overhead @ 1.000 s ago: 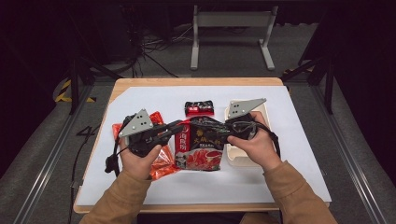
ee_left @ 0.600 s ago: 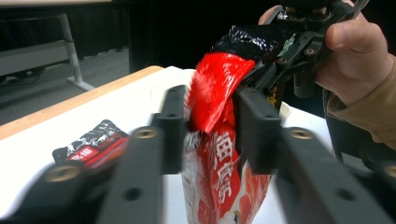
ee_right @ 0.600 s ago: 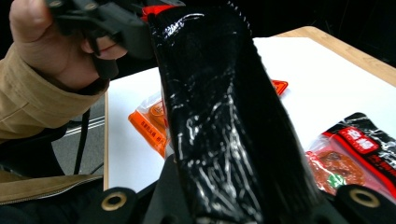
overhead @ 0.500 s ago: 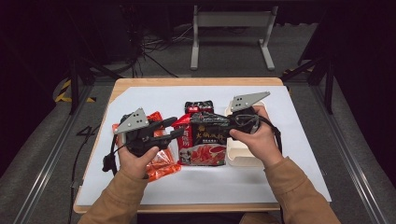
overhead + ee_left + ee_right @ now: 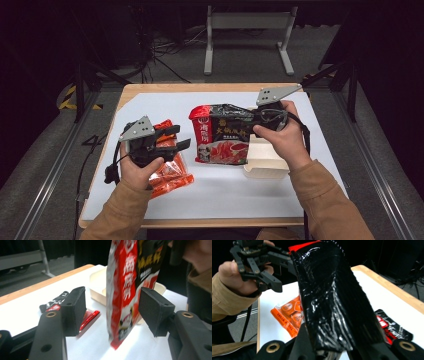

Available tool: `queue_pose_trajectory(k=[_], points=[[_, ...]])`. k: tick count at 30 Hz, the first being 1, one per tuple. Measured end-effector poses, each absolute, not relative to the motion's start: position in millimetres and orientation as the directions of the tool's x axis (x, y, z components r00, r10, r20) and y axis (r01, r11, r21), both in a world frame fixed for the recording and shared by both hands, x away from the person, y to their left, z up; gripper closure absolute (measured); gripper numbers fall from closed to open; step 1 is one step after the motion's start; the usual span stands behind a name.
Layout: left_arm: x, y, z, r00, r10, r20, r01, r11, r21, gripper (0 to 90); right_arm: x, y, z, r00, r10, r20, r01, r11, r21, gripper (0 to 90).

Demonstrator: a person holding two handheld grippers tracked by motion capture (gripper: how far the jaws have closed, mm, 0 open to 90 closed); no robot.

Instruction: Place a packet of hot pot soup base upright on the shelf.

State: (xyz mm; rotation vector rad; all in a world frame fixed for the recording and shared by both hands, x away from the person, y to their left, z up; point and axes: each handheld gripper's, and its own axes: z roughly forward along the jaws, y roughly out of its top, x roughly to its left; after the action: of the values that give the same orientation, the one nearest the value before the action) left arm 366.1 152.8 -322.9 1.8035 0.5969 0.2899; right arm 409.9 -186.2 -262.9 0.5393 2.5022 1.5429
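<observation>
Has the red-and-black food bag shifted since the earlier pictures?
Yes. The red-and-black food bag, clamped in the right gripper, has moved up the high view, now partly hiding the small black sachet it sat below.

— What do we have lying on the worktop [image 5: 165, 102]?

— We see an orange packet [image 5: 170, 176] near its left side, crinkled and lying flat on the white sheet [image 5: 300, 195]. We also see a small black-and-red sachet [image 5: 390, 330] flat on that sheet, apart from the orange one.

— And the pale thing at the right?

— We make out a shallow cream tray [image 5: 265, 160], sitting flat, open side up.

— Beyond the worktop?

— We see a grey metal stand [image 5: 247, 30] on the dark floor, with cables [image 5: 165, 50] lying to its left.
</observation>
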Motion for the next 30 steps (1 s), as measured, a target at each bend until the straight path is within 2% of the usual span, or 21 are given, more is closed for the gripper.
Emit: queue_pose_trajectory(k=[20, 30], points=[[378.9, 166.7, -333.4, 0.809, 0.573, -0.131, 0.297, -0.206, 0.932, 38.0, 439.3, -224.4, -237.1, -0.872, 0.489, -0.009, 0.198, 0.369, 0.908, 82.6], [382.8, 168.9, -337.1, 0.796, 0.592, -0.125, 0.311, -0.222, 0.924, 32.9, 454.9, -242.6, -233.1, -0.846, 0.532, -0.036, 0.189, 0.361, 0.913, 82.5]])
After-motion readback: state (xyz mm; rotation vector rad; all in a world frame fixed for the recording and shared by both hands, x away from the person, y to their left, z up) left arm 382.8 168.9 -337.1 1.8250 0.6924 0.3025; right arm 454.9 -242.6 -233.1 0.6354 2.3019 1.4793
